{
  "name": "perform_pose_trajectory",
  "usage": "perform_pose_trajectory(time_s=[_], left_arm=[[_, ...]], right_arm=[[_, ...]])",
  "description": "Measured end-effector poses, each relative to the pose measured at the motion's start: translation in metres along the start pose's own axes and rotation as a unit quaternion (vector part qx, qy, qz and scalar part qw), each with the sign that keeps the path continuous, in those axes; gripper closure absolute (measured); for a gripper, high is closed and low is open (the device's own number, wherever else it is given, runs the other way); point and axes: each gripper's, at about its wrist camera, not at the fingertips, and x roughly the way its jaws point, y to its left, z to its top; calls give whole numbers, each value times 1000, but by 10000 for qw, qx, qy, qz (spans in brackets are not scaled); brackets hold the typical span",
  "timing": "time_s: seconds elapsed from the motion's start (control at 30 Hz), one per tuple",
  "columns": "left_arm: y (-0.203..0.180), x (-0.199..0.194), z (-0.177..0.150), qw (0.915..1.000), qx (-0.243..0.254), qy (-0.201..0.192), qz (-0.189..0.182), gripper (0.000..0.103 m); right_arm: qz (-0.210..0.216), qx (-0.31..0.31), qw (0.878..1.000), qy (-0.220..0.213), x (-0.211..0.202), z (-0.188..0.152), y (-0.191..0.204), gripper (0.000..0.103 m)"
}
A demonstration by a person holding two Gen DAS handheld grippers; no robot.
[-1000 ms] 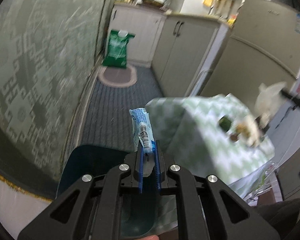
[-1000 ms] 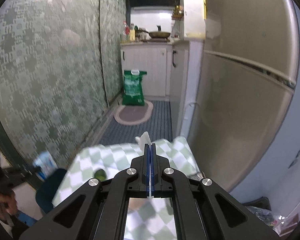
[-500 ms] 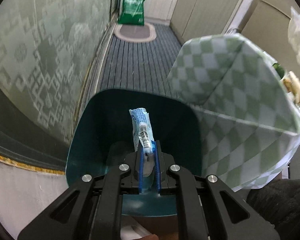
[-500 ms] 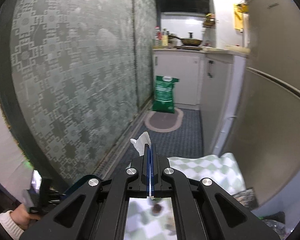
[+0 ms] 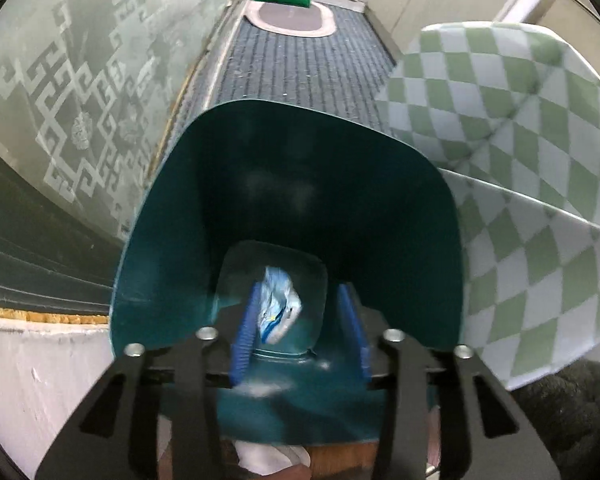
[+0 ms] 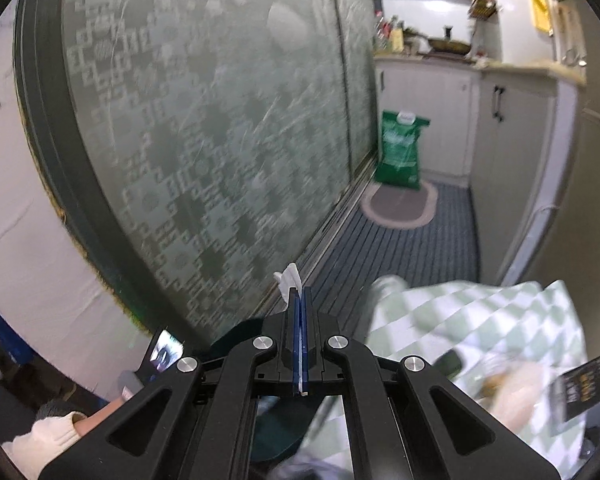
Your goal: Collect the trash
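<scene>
In the left wrist view my left gripper [image 5: 300, 320] points down into a teal bin [image 5: 160, 264]. Its jaws are opening. A crumpled blue-and-white wrapper [image 5: 278, 308] hangs loose between them, close to the left pad [image 5: 246, 328], with a wide gap to the right pad, over the bin's bottom. In the right wrist view my right gripper [image 6: 301, 292] is shut on a white tissue scrap [image 6: 290, 278] that sticks out past its tips. It hovers above the bin's rim [image 6: 236, 332], beside the green-checked tablecloth [image 6: 480, 312].
A patterned glass door [image 6: 220, 140] runs along the left. A green bag [image 6: 400, 152] and an oval mat [image 6: 400, 204] lie down the striped floor, with cabinets [image 6: 512, 140] to the right. Blurred scraps [image 6: 512, 392] and a black card [image 6: 580, 388] sit on the table. A hand and sleeve [image 6: 60, 432] are at lower left.
My left gripper sank into the teal bin and its jaws parted, freeing the wrapper. My right gripper swung left from the table toward the bin, still pinching the tissue.
</scene>
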Motion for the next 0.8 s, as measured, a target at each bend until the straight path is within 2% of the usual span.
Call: perform_pose_trajectory(time_s=[0.03,0.17,0.23,0.43,0.57,0.8], left_arm=[[3,-1,2,10000,-58,-69,24,46],[12,-17,14,9986,-207,-490,-33,44],[13,-33,23,9964,-240,-816,-65,38],[13,-74,45,9871,-319,-1550,-226,36],[5,-102,55,9801,-254,-1939,-342,34],[-5,-134,66,9698,-201,-2376,-518,30]], right_arm=[[6,-9,10000,68,5,-2,3,103],[45,-26,9990,433,32,-15,14,103],[106,-8,9980,618,46,-23,19,103],[142,-23,9942,1069,77,-44,30,103],[115,-69,9915,1296,92,-57,37,103],[124,-107,9883,1516,105,-71,45,103]])
